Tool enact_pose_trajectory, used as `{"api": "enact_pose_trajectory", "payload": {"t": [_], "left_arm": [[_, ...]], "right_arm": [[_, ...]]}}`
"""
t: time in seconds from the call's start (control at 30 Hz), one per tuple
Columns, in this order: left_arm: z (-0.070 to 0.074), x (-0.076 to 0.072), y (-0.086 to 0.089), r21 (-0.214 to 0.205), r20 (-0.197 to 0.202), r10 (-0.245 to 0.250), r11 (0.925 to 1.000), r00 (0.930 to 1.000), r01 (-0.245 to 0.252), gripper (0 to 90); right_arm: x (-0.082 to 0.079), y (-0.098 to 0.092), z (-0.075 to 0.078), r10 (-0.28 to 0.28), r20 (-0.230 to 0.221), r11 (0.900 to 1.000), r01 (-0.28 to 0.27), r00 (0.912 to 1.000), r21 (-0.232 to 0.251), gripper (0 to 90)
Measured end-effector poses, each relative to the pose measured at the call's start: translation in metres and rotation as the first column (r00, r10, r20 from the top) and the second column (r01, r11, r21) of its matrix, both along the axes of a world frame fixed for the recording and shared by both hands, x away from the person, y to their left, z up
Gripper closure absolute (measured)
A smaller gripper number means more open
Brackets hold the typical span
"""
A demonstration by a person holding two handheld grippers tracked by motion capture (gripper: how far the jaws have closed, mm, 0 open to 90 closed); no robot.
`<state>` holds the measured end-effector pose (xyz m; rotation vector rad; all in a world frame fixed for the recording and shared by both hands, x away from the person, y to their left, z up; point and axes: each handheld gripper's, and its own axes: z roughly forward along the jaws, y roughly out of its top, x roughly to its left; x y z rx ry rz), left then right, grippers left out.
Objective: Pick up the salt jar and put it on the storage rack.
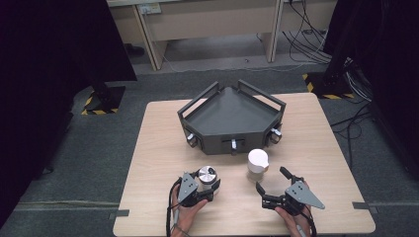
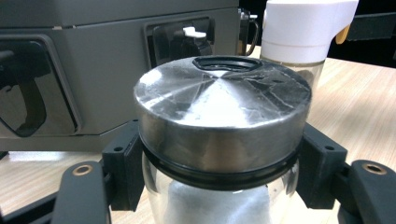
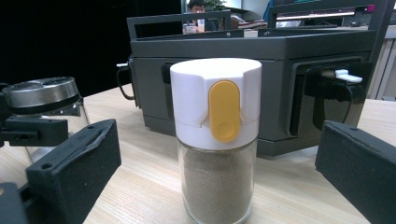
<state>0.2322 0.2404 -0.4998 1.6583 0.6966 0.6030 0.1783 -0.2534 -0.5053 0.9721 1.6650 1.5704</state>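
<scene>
A glass jar with a steel lid stands at the table's front left. My left gripper is shut on it, its pads pressed to the glass just under the lid. A spice jar with a white cap and yellow tab stands upright to its right, holding brown powder. My right gripper is open and aimed at the spice jar. Its jaws stand wide on either side, apart from the glass. The steel-lidded jar also appears at the left of the right gripper view.
A dark grey angular tray with raised rails and small latches on its front wall sits mid-table, just behind both jars. The table's front edge is close behind my hands. Desks and cables lie on the floor beyond.
</scene>
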Motion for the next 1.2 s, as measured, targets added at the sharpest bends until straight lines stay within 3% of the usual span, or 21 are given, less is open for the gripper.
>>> {"api": "enact_pose_trajectory", "payload": {"t": [0.77, 1.2], "left_arm": [[0.029, 0.002, 0.010, -0.019, -0.003, -0.017, 0.9997, 0.9998, 0.017, 30.4], [0.056, 0.014, 0.014, -0.039, -0.004, -0.033, 0.9987, 0.9994, 0.033, 30.4]], "right_arm": [[0.000, 0.000, 0.000, -0.001, -0.003, 1.0000, 0.001, 1.0000, 0.003, 0.3], [0.000, -0.001, 0.000, -0.003, 0.001, 1.0000, 0.003, 1.0000, 0.007, 0.3]]}}
